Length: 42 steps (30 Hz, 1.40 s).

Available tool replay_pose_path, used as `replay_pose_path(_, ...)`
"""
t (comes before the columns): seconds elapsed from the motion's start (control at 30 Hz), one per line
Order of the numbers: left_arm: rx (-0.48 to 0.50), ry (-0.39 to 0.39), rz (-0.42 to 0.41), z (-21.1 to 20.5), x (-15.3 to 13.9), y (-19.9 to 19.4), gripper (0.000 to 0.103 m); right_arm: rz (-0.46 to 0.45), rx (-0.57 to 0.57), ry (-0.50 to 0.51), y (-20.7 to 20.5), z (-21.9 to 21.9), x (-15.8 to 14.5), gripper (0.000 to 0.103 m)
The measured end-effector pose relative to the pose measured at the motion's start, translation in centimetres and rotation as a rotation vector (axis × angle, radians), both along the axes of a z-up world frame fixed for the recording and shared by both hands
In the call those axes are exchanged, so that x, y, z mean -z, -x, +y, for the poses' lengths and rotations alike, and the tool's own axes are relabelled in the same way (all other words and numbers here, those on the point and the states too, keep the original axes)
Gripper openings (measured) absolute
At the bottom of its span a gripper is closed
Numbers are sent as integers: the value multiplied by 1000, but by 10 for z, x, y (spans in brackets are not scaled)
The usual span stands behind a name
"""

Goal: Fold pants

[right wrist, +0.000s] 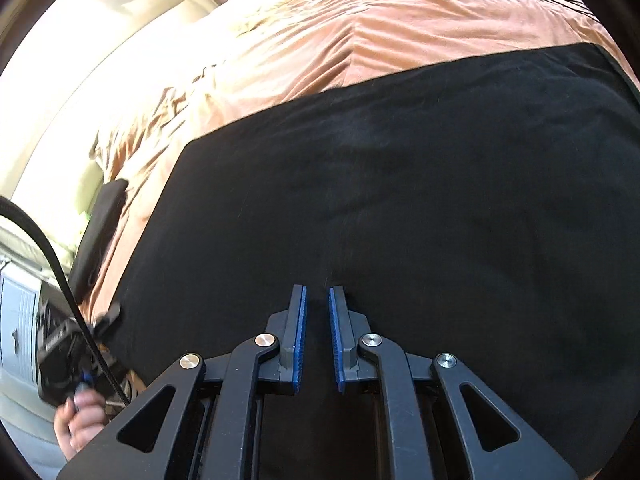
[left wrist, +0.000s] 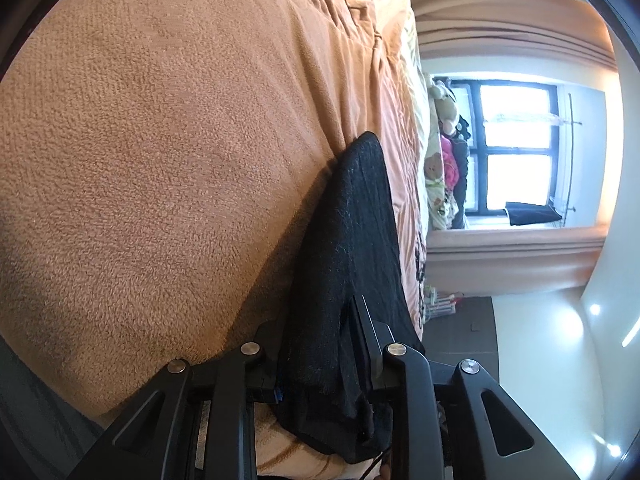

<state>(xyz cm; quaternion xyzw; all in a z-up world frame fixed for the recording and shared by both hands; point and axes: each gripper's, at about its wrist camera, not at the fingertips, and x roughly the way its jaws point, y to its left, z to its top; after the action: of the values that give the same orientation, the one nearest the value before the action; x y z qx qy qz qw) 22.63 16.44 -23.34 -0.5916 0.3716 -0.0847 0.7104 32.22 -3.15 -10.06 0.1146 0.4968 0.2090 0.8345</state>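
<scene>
Black pants (left wrist: 352, 240) hung pinched in left gripper (left wrist: 320, 344); right gripper (right wrist: 318, 300), slightly parted and apparently empty, should pin the fold flat.

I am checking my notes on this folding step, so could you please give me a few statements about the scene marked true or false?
1. The left tongs are shut on the black pants. True.
2. The right tongs are clamped on the pants. False: their blue pads stand apart with only a narrow gap, gripping nothing, above the flat fabric.
3. The pants lie on an orange-brown blanket. True.
4. The pants are light blue. False: they are black.
5. A window shows in the left wrist view. True.
</scene>
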Motion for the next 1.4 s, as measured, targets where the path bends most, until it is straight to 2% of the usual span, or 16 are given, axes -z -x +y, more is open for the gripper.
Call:
replay_pose_path(0.43, -53, 3, 45, 0, 3, -8, 27, 37, 56, 9, -64, 12, -2, 9)
replay_pose_path(0.77, -74, 4, 54, 0, 5, -11, 28, 13, 90, 32, -88, 23, -6, 9)
replay_pose_path(1.07, -79, 6, 49, 0, 5, -13, 27, 35, 70, 24, -82, 20, -7, 9)
replay_pose_path(1.2, -73, 11, 31, 0, 1, -8, 18, 60, 38, 10, -60, 14, -3, 9)
replay_pose_path(1.4, -61, -13, -14, -4, -18, -3, 15, 71, -20, -6, -26, 11, -3, 9)
